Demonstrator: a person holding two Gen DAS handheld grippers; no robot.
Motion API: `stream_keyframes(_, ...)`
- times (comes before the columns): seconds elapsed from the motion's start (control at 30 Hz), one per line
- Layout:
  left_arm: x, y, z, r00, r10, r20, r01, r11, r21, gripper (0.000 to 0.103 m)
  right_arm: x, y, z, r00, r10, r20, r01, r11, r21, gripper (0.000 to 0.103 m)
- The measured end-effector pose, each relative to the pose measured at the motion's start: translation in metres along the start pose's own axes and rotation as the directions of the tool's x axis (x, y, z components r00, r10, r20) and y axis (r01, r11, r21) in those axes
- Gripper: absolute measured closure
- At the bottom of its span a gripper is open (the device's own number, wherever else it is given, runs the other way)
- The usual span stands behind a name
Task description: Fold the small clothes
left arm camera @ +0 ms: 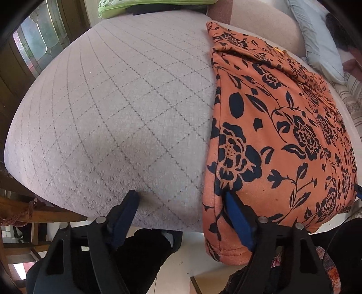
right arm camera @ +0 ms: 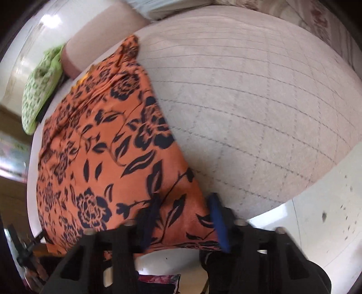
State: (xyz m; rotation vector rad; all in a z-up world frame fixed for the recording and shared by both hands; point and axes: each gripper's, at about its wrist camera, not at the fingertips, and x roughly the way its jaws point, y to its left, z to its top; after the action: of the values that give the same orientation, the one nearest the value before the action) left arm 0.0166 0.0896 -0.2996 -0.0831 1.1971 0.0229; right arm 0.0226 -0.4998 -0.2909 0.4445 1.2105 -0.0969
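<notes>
An orange garment with a dark floral print (left arm camera: 278, 135) lies on a grey quilted surface (left arm camera: 126, 108); its near hem hangs over the front edge. My left gripper (left arm camera: 183, 203) is open at the garment's near left corner, the right finger (left arm camera: 237, 217) under or against the cloth edge, the left finger (left arm camera: 126, 210) on bare quilt. In the right wrist view the same garment (right arm camera: 101, 147) fills the left half. My right gripper (right arm camera: 185, 217) is open with the garment's near right corner between its fingers.
The quilted pad (right arm camera: 260, 101) extends to the right of the garment. A green patterned cloth (right arm camera: 40, 83) lies at the far side, also seen in the left wrist view (left arm camera: 156, 6). A pale blue pillow (left arm camera: 321, 43) sits at the back. Tiled floor (right arm camera: 328, 214) lies below the front edge.
</notes>
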Motion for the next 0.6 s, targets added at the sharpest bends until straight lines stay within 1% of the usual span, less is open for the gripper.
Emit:
stream_keyframes(0.03,-0.004,0.0,-0.004,1.0,-0.01,0.007,0.01,1.0,0.009,0.038,0.0,0.001,-0.002,1.0,0.013,-0.004,-0.013,1.0,-0.007,0.067)
stream_keyframes(0.1,-0.01,-0.005,-0.011,0.999,-0.031,0.012,0.03,0.999,0.04,0.057,-0.002,0.002,-0.004,0.998,0.063,-0.006,-0.063,0.998,-0.004,0.067)
stream_keyframes(0.17,-0.011,-0.011,-0.015,0.998,-0.057,0.001,0.056,0.996,0.065,0.064,-0.003,0.001,-0.005,0.989,0.146,-0.004,-0.146,0.989,0.014,0.068)
stream_keyframes(0.27,-0.01,-0.013,-0.023,0.995,-0.098,-0.018,0.099,0.994,0.049,0.066,-0.004,-0.001,-0.005,0.977,0.211,0.006,-0.211,0.977,0.035,0.068)
stream_keyframes(0.33,-0.011,-0.007,-0.026,0.995,-0.096,-0.023,0.096,0.995,0.016,0.066,-0.001,-0.006,-0.005,0.976,0.216,-0.009,-0.215,0.974,0.066,0.068)
stream_keyframes(0.37,-0.014,-0.004,-0.027,0.995,-0.091,-0.028,0.091,0.996,0.001,0.063,0.001,-0.008,-0.004,0.976,0.216,-0.017,-0.214,0.973,0.085,0.068)
stream_keyframes(0.4,-0.014,-0.001,-0.028,0.996,-0.08,-0.037,0.08,0.997,-0.01,0.051,0.003,-0.01,-0.003,0.974,0.226,-0.022,-0.223,0.97,0.1,0.068)
stream_keyframes(0.43,-0.015,0.001,-0.028,0.997,-0.056,-0.044,0.056,0.998,-0.016,0.042,0.004,-0.011,-0.001,0.972,0.232,-0.026,-0.228,0.967,0.111,0.067)
stream_keyframes(0.47,-0.016,0.002,-0.029,0.998,-0.038,-0.048,0.037,0.999,-0.018,0.025,0.006,-0.012,0.001,0.971,0.237,-0.031,-0.232,0.966,0.118,0.067)
stream_keyframes(0.5,-0.015,0.0,-0.031,0.998,-0.039,-0.052,0.038,0.999,-0.017,0.02,0.008,-0.012,0.002,0.97,0.242,-0.033,-0.237,0.963,0.126,0.067)
stream_keyframes(0.6,-0.009,-0.011,-0.04,0.986,-0.139,-0.087,0.14,0.99,-0.001,0.021,0.011,-0.011,0.004,0.968,0.25,-0.037,-0.242,0.96,0.142,0.067)
